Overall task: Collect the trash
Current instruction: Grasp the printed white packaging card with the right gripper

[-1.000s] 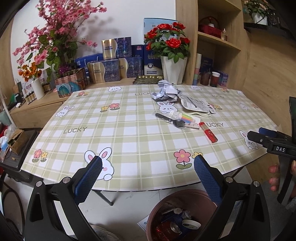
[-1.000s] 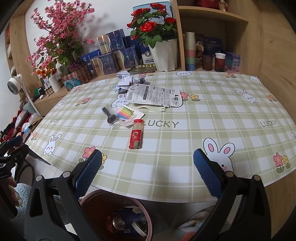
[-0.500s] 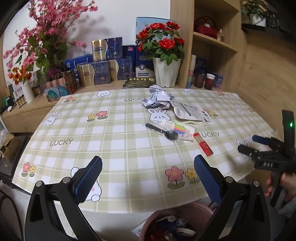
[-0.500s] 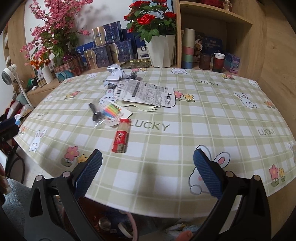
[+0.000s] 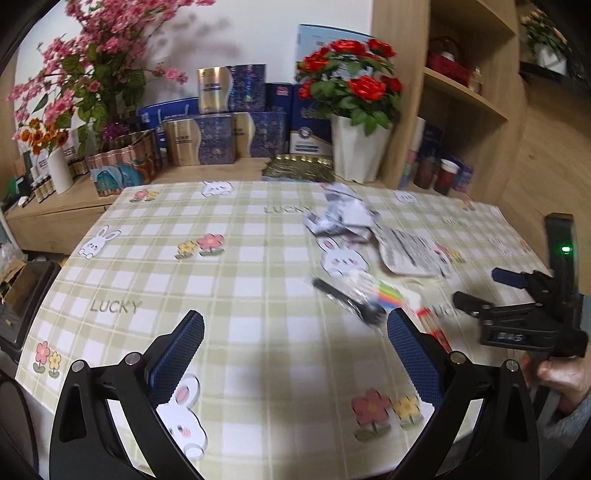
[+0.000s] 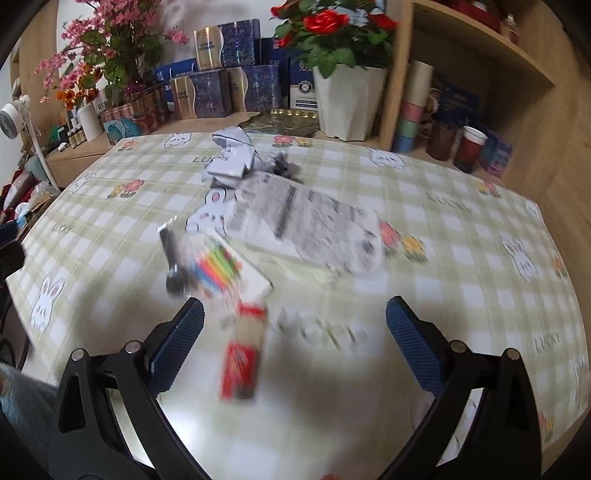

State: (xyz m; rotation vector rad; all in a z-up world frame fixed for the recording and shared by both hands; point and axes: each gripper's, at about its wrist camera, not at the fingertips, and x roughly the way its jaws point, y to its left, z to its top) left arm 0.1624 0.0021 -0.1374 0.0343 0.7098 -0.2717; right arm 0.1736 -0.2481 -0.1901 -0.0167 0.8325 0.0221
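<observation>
Right gripper (image 6: 293, 345) jaws spread wide, empty, over the checked tablecloth (image 6: 461, 236); blurred red tube (image 6: 243, 356) lies between them, long axis running away from camera, label unreadable; left gripper (image 5: 295, 356) likewise spread, empty.

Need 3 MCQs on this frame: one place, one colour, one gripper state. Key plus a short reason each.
1. Where does the red tube lie?
A. on the shelf
B. on the checked tablecloth, nearest the right gripper
C. inside the white pot

2. What colour are the flowers in the white pot?
A. red
B. yellow
C. blue

3. How is the left gripper?
A. shut on crumpled paper
B. shut on nothing
C. open, holding nothing

Key: 1 B, the tube rests on the cloth just ahead of the fingers; 2 A, red roses; 3 C, its blue pads stand wide apart over bare cloth.
</observation>
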